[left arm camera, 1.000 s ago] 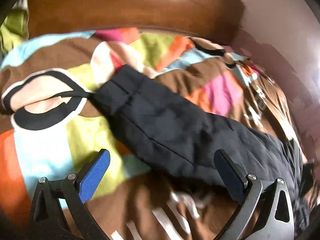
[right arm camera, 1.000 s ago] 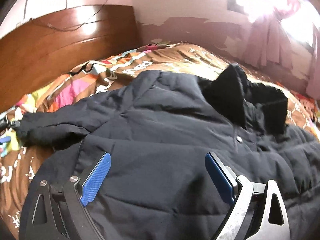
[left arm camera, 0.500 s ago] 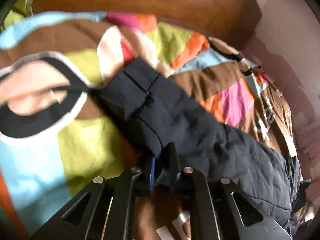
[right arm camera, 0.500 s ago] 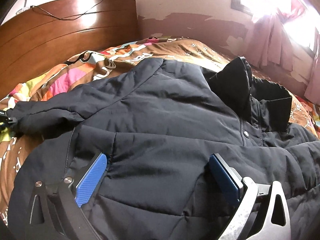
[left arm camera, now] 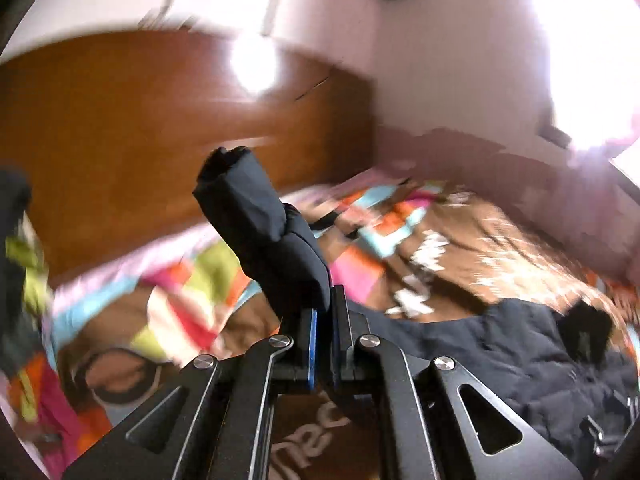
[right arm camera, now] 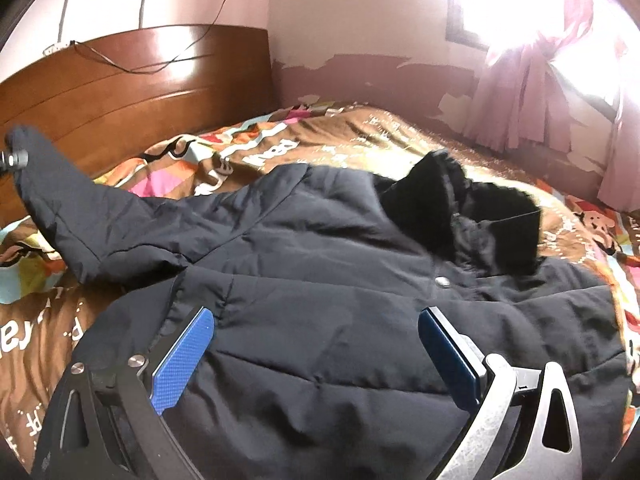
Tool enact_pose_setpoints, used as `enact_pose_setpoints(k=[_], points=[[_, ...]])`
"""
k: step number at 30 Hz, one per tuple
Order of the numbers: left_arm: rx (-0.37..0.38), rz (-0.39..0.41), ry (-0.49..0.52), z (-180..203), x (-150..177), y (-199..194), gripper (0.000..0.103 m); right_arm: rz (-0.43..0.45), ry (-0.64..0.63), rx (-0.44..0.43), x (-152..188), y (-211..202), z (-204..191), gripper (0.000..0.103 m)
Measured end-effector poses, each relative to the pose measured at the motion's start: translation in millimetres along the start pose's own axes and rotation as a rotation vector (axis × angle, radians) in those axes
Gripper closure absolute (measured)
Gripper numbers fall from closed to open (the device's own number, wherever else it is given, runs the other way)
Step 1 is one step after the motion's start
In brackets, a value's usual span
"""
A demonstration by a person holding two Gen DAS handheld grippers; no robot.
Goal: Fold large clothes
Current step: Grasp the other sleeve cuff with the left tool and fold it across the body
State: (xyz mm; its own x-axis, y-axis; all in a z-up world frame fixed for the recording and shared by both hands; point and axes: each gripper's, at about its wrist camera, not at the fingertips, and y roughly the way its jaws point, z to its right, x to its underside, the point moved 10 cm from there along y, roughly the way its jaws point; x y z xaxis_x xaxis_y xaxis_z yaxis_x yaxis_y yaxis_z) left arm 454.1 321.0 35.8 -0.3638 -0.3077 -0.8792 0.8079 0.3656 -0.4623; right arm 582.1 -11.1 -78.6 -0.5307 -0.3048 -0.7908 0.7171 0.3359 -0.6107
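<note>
A large dark navy padded jacket [right arm camera: 320, 280] lies spread on the bed, its black fur-lined hood [right arm camera: 480, 220] toward the right. My left gripper [left arm camera: 323, 312] is shut on the jacket's sleeve cuff [left arm camera: 260, 232] and holds it up above the bed; the cuff sticks up past the jaws. The raised sleeve [right arm camera: 80, 216] shows at the left of the right wrist view. The jacket body [left arm camera: 500, 344] lies at the lower right of the left wrist view. My right gripper [right arm camera: 316, 332] is open just above the jacket's front panel, holding nothing.
The bed has a colourful patchwork cover [right arm camera: 360, 140] in brown, orange, pink and blue. A wooden headboard [right arm camera: 132, 76] runs along the back left, with a cable over it. Pink curtains [right arm camera: 532, 92] hang at a bright window on the right. Pink walls close in behind.
My left gripper closed on the sleeve cuff and lifted it off the bed, swinging upward. My right gripper stayed open over the jacket front.
</note>
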Motion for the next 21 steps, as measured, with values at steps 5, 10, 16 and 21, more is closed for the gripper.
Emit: enact_pose_setpoints(k=[5, 10, 16, 21], points=[[0.185, 0.082, 0.164, 98, -17, -54, 0.100, 0.022, 0.043, 0.039, 7, -33, 39, 0.000], [0.304, 0.068, 0.299, 184, 5, -76, 0.100, 0.037, 0.113, 0.071, 22, -57, 84, 0.000], [0.491, -0.012, 0.418, 284, 72, -78, 0.101, 0.038, 0.229, 0.046, 48, -64, 138, 0.000], [0.584, -0.040, 0.527, 349, 140, -74, 0.103, 0.009, 0.389, -0.025, 70, -52, 179, 0.000]])
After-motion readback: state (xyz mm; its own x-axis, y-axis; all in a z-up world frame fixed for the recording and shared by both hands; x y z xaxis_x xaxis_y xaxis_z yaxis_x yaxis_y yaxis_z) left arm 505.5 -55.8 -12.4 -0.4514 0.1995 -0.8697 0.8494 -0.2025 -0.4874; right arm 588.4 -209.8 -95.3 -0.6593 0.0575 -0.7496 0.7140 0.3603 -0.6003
